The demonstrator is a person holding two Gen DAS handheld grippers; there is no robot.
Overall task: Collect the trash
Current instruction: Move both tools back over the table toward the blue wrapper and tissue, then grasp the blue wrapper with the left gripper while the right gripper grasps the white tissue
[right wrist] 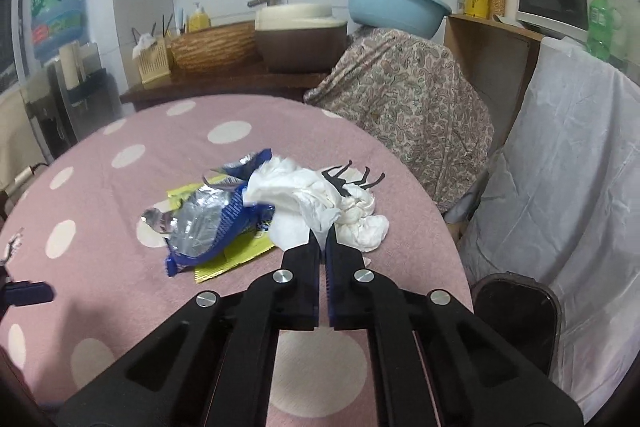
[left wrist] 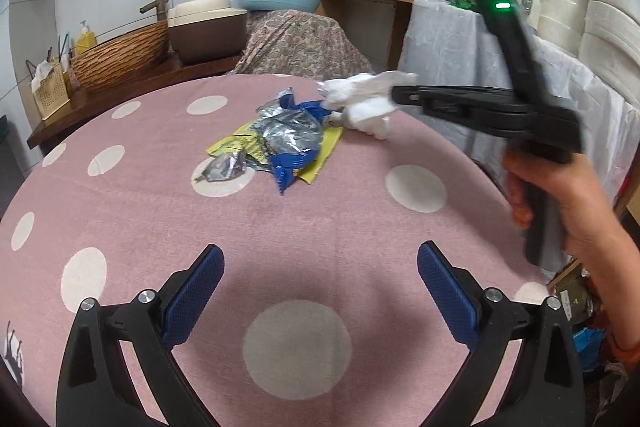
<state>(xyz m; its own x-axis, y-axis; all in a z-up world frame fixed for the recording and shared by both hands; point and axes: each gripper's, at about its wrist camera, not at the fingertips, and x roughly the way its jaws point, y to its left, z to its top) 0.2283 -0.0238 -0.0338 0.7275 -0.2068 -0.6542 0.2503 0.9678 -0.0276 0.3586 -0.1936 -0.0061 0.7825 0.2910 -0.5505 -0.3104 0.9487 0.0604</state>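
Right tool (right wrist: 323,241) pinched shut on crumpled white tissue (right wrist: 316,205) near table's (right wrist: 100,187) far-right edge; left tool (left wrist: 320,263) wide open, empty, wrappers (left wrist: 280,141) well ahead.

There are two black two-finger grippers: the left gripper (left wrist: 320,267) and the right gripper (right wrist: 323,239). On the round pink table with white dots (left wrist: 120,211) lie several pieces of trash. I count one crumpled white paper tissue bundle (right wrist: 320,205), one torn blue and silver foil wrapper (left wrist: 294,141), one flat yellow-green packet (left wrist: 320,155) under it, and one small crumpled silver foil scrap (left wrist: 222,167). One dark trash bin (right wrist: 516,311) stands beside the table.
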